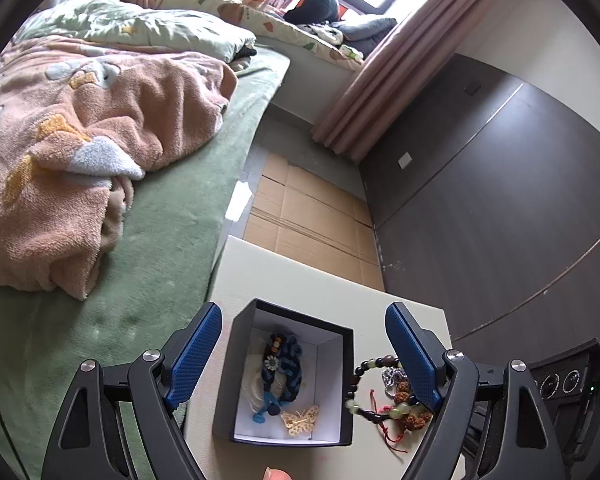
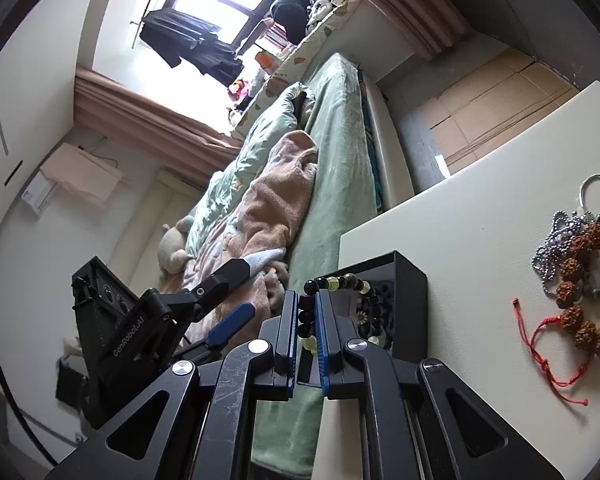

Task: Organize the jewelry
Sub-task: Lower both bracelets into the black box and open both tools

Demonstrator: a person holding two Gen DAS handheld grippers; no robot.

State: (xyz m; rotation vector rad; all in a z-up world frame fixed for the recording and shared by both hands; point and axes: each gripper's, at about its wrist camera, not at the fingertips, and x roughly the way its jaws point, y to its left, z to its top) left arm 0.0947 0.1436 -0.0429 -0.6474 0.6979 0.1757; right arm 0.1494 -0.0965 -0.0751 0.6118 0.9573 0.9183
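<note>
Beaded bracelet point(image 2: 340, 284): held in the right claw point(image 2: 308, 332), whose jaws are closed on the strand. Dark and pale green beads sit pinched between the blue pads, and the rest of the loop arches clear of the fingertips toward the box. The same bracelet point(image 1: 370, 384) shows in the left wrist view, hanging just beside the box's right wall.

Left claw point(image 1: 300, 352): open wide and empty, one blue pad on each side of the box point(image 1: 340, 384), neither visibly touching it. In the right wrist view this claw point(image 2: 228, 300) stands just beyond the box on the bed side.

The box point(image 2: 412, 296) is black, open-topped and white-lined. It already contains a blue braided piece point(image 1: 284, 364) with a small flower and a gold butterfly ornament point(image 1: 300, 420).

Governing relation: the box mouth lies directly ahead of the right claw, on the far side of the near wall, with part of the loop apparently already over the opening. The loop's long axis runs roughly forward from the right claw. The right claw is the nearer one for the drop.

Remaining jewelry on the tabletop point(image 2: 480, 208), well apart from the box: a brown seed-bead bracelet point(image 2: 580, 312) with a red cord point(image 2: 540, 360), and a silver chain point(image 2: 556, 240) partly beneath it.

The tabletop is pale and plain. Beside it stand a bed with a green sheet point(image 1: 172, 240) and a peach blanket point(image 1: 100, 140). Flattened cardboard point(image 1: 308, 216) covers the floor, with pink curtains point(image 1: 380, 80) beyond.
</note>
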